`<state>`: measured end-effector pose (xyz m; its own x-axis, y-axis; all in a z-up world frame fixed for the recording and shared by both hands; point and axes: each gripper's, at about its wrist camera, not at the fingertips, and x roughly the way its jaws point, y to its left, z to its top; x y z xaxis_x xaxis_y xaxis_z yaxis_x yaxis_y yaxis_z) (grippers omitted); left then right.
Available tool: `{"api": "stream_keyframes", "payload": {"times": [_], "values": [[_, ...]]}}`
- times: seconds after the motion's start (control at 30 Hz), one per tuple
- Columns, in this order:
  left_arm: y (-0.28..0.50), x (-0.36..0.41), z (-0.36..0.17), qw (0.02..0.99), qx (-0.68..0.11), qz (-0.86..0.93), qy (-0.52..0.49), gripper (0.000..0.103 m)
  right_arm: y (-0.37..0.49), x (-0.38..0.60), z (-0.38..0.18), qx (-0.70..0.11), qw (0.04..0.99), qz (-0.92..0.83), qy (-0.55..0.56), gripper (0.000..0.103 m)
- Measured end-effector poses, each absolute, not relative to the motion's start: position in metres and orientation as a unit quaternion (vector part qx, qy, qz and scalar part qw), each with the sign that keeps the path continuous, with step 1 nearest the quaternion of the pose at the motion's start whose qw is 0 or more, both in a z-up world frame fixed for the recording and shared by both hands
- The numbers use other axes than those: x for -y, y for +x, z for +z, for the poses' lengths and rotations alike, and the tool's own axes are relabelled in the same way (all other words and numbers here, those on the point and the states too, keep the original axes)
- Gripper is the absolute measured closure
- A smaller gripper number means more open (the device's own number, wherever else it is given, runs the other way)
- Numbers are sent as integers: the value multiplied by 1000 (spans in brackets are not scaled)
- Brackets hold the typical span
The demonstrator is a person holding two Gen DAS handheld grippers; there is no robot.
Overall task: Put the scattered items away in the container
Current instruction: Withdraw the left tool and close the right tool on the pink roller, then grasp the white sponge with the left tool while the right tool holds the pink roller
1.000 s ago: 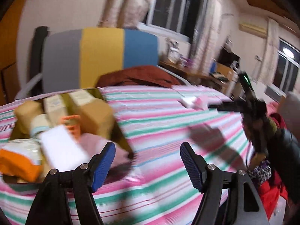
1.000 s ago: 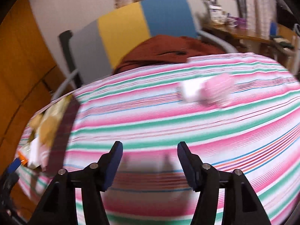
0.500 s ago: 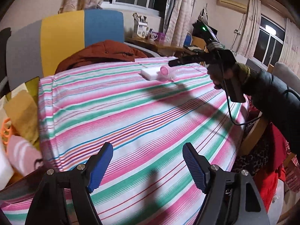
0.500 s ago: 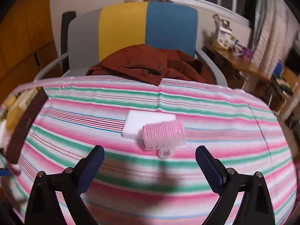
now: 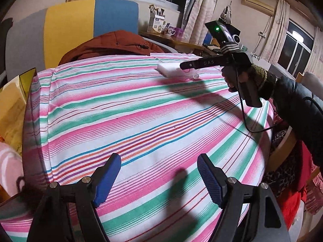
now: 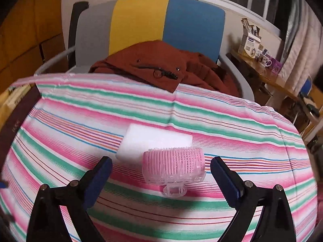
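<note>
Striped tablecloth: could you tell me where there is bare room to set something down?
The striped tablecloth lies bare between the left gripper and the white sponge. It is crowded where the pink brush touches that sponge, and at the container on the left edge.

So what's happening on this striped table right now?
A person holding two tools is tidying loose items. The right tool is open, its fingers on either side of a pink bristly brush that lies against a white sponge block on the striped tablecloth; nothing is gripped yet. The left tool is open and empty over bare cloth. The container, already holding items, sits at the table's left edge.
</note>
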<state>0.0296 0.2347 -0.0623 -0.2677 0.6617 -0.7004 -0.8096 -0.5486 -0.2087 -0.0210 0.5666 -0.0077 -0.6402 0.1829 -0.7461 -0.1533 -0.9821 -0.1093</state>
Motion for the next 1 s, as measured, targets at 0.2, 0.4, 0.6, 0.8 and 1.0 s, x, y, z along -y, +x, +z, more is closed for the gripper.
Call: {"api": "stream_keyframes", "payload": {"times": [0.2, 0.4, 0.6, 0.8, 1.0], "values": [[33, -234, -64, 468, -97, 789, -386, 21, -26, -567, -19, 42, 104, 897, -427, 32], [31, -235, -66, 469, -97, 789, -386, 21, -24, -564, -18, 47, 104, 896, -430, 33], [29, -236, -67, 472, -92, 787, -387, 21, -18, -554, -15, 38, 79, 894, -440, 33], [29, -241, -66, 466, -95, 786, -394, 19, 1, -536, -11, 56, 36, 879, -472, 33], [21, -252, -56, 466, -85, 779, -412, 19, 28, -524, -10, 87, -13, 856, -510, 33]]}}
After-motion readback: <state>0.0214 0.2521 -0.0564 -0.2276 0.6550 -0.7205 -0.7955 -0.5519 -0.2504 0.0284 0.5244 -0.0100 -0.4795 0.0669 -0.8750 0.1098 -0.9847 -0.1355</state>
